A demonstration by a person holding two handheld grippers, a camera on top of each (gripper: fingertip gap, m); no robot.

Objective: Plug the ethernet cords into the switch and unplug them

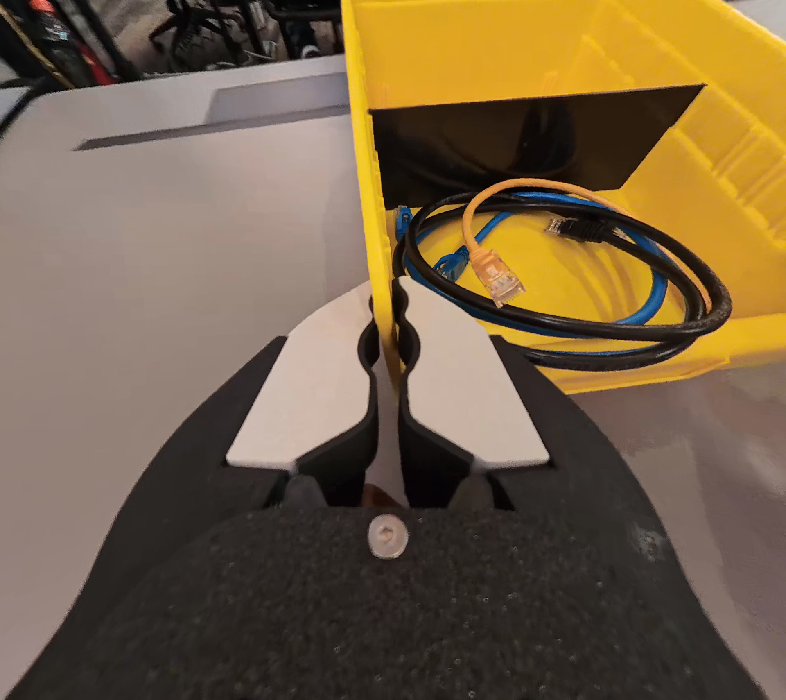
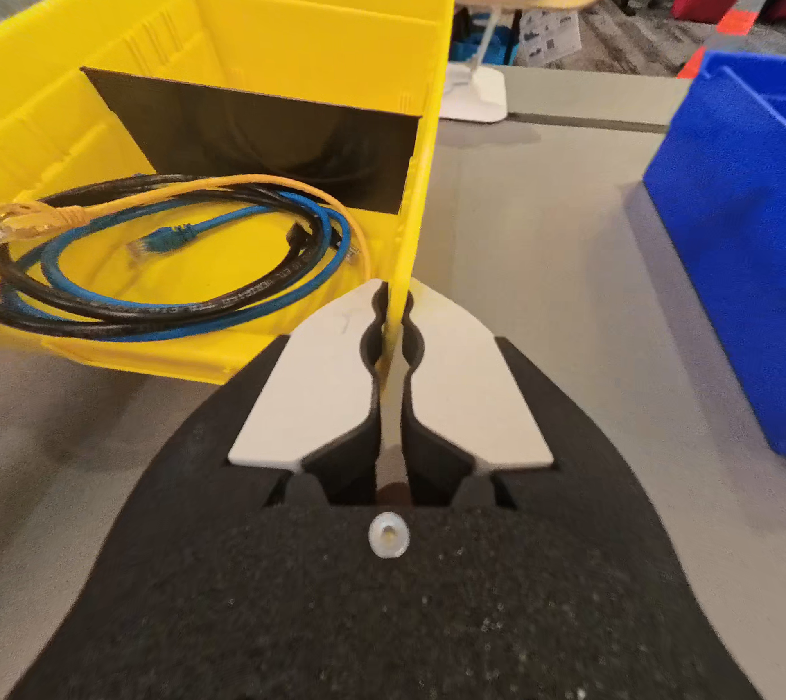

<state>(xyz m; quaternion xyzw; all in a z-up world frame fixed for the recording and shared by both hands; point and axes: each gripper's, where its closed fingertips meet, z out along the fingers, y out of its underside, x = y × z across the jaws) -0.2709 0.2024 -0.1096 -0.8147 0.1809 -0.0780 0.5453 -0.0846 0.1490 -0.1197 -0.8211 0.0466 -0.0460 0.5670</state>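
A yellow bin (image 1: 468, 41) stands on the grey table and holds coiled ethernet cords: a black one (image 1: 595, 326), a blue one (image 1: 650, 296) and an orange one with a clear plug (image 1: 495, 275). A black divider (image 1: 510, 139) crosses the bin behind them. My left gripper (image 1: 383, 296) is shut on the bin's left wall near its front corner. In the right wrist view, my right gripper (image 2: 395, 296) is shut on the right wall of the bin (image 2: 319, 32). The cords (image 2: 212, 305) lie left of it. No switch is in view.
A blue bin (image 2: 731, 211) stands on the table to the right of the yellow one. A white lamp base (image 2: 472, 92) sits behind the yellow bin. Grey table (image 1: 170, 254) stretches left of the bin, with chairs and clutter beyond its far edge. The tips of one gripper are about 20 centimeters away from the tips of the other.
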